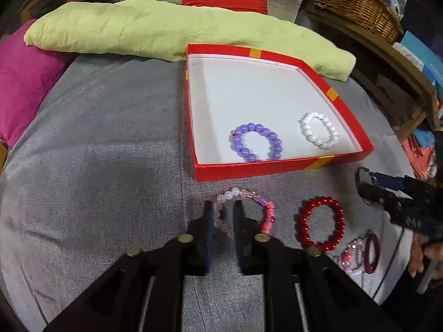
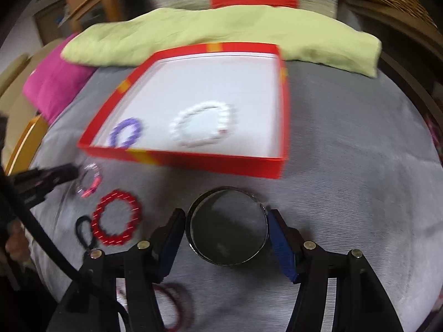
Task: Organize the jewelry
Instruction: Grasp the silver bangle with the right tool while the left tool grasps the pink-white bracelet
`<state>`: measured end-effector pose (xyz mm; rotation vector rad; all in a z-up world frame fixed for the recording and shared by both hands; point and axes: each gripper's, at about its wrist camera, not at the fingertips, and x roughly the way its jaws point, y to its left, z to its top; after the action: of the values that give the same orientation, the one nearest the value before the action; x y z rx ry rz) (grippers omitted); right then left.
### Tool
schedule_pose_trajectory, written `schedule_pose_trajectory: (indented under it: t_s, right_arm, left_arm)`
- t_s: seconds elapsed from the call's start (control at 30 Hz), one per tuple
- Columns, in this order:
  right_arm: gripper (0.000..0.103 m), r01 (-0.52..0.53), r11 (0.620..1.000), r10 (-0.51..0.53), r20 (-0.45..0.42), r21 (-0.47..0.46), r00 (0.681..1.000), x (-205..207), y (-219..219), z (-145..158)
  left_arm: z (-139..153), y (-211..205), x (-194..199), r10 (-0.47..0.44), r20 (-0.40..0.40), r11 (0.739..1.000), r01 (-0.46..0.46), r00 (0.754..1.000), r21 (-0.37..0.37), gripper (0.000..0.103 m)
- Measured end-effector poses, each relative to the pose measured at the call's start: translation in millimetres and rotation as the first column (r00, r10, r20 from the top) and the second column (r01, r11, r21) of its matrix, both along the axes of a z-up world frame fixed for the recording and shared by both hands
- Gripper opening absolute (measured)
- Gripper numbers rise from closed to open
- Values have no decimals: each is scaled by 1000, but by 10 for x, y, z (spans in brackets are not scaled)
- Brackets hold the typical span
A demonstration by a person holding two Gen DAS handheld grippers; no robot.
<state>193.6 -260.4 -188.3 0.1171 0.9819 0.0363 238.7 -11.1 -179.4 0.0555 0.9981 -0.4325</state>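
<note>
**Two bracelets in the red box, the rest laid out in front of it**

The open red box (image 1: 279, 170) sits on a grey cloth surface (image 1: 97, 152), its far edge close against a pale green cushion (image 1: 166, 27). Inside, near the box's front wall, lie a purple bead bracelet (image 1: 256, 142) and a white bead bracelet (image 1: 318, 134), a little apart from each other.

In front of the box, on the cloth, the left gripper (image 1: 223, 215) stands over a pink and lilac bead bracelet (image 1: 249, 207). Its jaws are only slightly parted, with one side of that bracelet running between them; whether the pads press on the beads I cannot tell.

Just beside it, toward the cloth's near edge, is a red bead bracelet (image 1: 321, 222), and beyond that a dark red bangle (image 1: 371, 253) lying by a sparkly pink piece (image 1: 350, 254).

The right gripper (image 2: 225, 233) has its jaws spread wide around a dark round bangle (image 2: 227, 227), which sits between the pads just in front of the box's front wall. The right pad looks to touch the rim; on the left the picture is too smeared to tell.

A magenta cushion (image 1: 25, 77) lies at the cloth's far left corner.
</note>
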Motion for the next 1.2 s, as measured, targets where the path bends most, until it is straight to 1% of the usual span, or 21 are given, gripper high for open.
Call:
schedule_pose_trajectory:
  t_s: [0.03, 0.07, 0.1, 0.17, 0.23, 0.3, 0.37, 0.4, 0.53, 0.6, 0.67, 0.7, 0.73, 0.8, 0.83, 0.9, 0.97, 1.03, 1.07, 1.13, 1.2]
  right_arm:
    - [64, 13, 1000, -13, -6, 7, 1000, 22, -28, -18]
    - [64, 20, 1000, -20, -9, 20, 1000, 28, -63, -25]
    - [64, 22, 999, -21, -8, 27, 1000, 30, -76, -21]
    - [65, 14, 1000, -14, -8, 14, 1000, 32, -62, -21]
    - [65, 11, 1000, -11, -9, -1, 1000, 45, -45, -29]
    - [66, 6, 1000, -7, -15, -19, 1000, 58, -19, -41]
    - [66, 2, 999, -2, -15, -33, 1000, 50, -2, -44]
    - [66, 0, 999, 0, -16, -39, 1000, 52, 4, -44]
    - [66, -1, 999, 1, -16, -35, 1000, 40, -2, -47]
    - [67, -5, 999, 4, -18, -37, 1000, 42, 6, -49]
    - [67, -6, 999, 5, -22, -38, 1000, 42, 4, -47]
    - [67, -6, 999, 5, -23, -38, 1000, 38, 5, -47]
    - [68, -8, 999, 7, -25, -38, 1000, 37, 4, -51]
    - [72, -19, 999, 18, -30, -38, 999, 38, 19, -53]
    - [73, -25, 999, 24, -31, -42, 999, 33, 28, -58]
    - [74, -37, 997, 35, -31, -65, 999, 27, 70, -66]
    - [73, -46, 995, 44, -27, -84, 999, 18, 92, -75]
    - [64, -46, 996, 45, -17, -81, 999, 9, 78, -64]
    - [64, -47, 996, 46, -12, -77, 999, 2, 69, -56]
    - [64, -46, 996, 46, -7, -77, 999, -12, 63, -56]
    - [63, -48, 995, 48, 1, -84, 999, -20, 69, -41]
  left_arm:
    - [6, -6, -13, -2, 1, 1000, 2, 1000, 0, 48]
    - [15, -12, -28, -5, 8, 1000, 5, 1000, 1, 57]
    - [28, -22, -47, -10, 20, 1000, 10, 1000, 2, 63]
    - [36, -66, -64, -38, 26, 999, 38, 999, 5, 63]
    - [11, -103, -77, -54, 19, 998, 54, 998, 13, 68]
    - [-60, -166, -62, -64, 4, 997, 64, 998, 48, 68]
    - [-122, -195, -24, -64, -10, 995, 65, 998, 74, 68]
    - [-136, -198, -7, -59, -5, 995, 60, 998, 82, 68]
    - [-145, -165, 42, -37, 0, 997, 37, 999, 68, 68]
    - [-149, -182, 39, -42, 14, 996, 40, 999, 80, 68]
    - [-155, -197, 13, -54, 32, 994, 50, 998, 94, 60]
    - [-158, -212, 10, -66, 35, 993, 62, 997, 97, 45]
    - [-167, -224, 7, -73, 31, 993, 70, 997, 98, 36]
    - [-173, -239, -6, -81, 37, 992, 77, 996, 100, 32]
    - [-170, -248, -11, -86, 40, 991, 82, 996, 102, 26]
    - [-168, -256, -4, -94, 42, 991, 89, 995, 97, 19]
    - [-170, -257, -4, -95, 41, 991, 90, 995, 94, 17]
    - [-171, -252, -7, -95, 44, 992, 91, 995, 93, 16]
    - [-170, -253, -10, -96, 46, 991, 91, 994, 94, 16]
    - [-163, -260, -19, -99, 48, 991, 94, 994, 95, 11]
    - [-146, -258, -34, -102, 51, 991, 98, 993, 91, 9]
